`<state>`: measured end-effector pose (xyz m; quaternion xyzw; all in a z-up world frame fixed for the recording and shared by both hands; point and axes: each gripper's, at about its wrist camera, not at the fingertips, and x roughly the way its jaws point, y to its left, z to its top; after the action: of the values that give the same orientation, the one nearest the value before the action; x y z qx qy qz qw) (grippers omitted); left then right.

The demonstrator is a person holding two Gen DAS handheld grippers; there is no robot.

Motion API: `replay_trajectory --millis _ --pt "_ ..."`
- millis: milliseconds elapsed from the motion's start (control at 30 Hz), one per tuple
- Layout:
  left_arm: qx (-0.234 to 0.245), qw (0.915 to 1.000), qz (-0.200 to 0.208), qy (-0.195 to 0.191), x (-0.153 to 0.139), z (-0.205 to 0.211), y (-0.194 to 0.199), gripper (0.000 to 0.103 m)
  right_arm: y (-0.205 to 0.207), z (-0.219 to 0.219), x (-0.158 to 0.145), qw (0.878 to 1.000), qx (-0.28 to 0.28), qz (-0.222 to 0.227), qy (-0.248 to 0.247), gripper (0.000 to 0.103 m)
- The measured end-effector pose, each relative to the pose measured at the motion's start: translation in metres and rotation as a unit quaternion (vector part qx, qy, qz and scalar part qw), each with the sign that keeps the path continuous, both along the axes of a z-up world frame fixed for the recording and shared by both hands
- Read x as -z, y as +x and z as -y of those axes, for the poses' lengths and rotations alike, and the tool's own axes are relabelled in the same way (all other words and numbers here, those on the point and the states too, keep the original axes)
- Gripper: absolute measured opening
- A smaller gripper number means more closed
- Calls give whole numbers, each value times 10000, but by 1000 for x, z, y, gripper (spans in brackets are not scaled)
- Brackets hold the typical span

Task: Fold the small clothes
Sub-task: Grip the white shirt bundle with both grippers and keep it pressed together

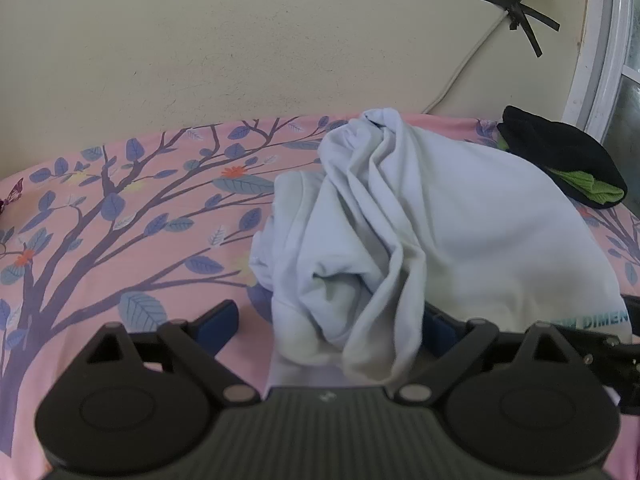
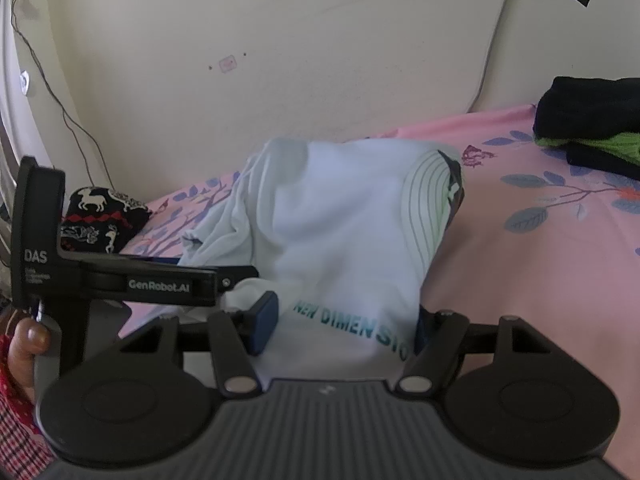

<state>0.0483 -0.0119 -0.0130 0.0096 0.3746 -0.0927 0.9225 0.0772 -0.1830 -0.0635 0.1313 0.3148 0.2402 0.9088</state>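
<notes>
1. At the left edge of the right wrist view, a hand (image 2: 30,340) beside a red checked sleeve (image 2: 16,420) is gripping the handle of the left gripper (image 2: 256,268), which is reaching across toward the shirt.
2. Just behind it, a dark patterned cloth (image 2: 100,220) with white animal figures is lying on the bed near the wall.
3. The bed sheet (image 1: 120,240) — pink, printed with purple branches and blue leaves — is carrying everything.
4. In its own view the left gripper (image 1: 328,320) is showing its jaws standing wide; a hanging fold of the shirt is lying between them, and the left blue pad (image 1: 218,326) is plainly clear of the cloth. The right pad is hidden behind the fold, so contact there cannot be told.
5. The pale blue shirt (image 1: 440,220) is lying bunched in a rumpled heap in the middle of the bed, its far end rising toward the wall and its near hem showing teal lettering.
6. The right gripper (image 2: 344,328) is sitting at that lettered hem with its jaws fairly wide; the cloth is lying between the pads, and whether they are pressing on it cannot be told.
7. Toward the far right corner of the bed, a black and green garment (image 2: 592,128) is lying folded — well apart from the shirt.
</notes>
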Motion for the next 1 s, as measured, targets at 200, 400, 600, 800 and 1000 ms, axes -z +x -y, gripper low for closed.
replay_trajectory --millis 200,400,600,800,1000 --pt "-32 10000 -19 -3 0 -1 0 98 0 -1 0 10000 -8 -4 8 69" --pt "-67 10000 -41 -3 1 -2 2 100 -2 -1 0 10000 6 3 -7 69" --pt "-69 10000 -43 2 1 -2 2 100 -2 -1 0 10000 2 3 -7 69" --pt "-71 10000 -41 24 1 -2 2 100 -2 0 -1 10000 2 7 1 69" --pt "-69 10000 -38 32 1 -2 2 100 -3 0 -1 10000 -14 45 10 69"
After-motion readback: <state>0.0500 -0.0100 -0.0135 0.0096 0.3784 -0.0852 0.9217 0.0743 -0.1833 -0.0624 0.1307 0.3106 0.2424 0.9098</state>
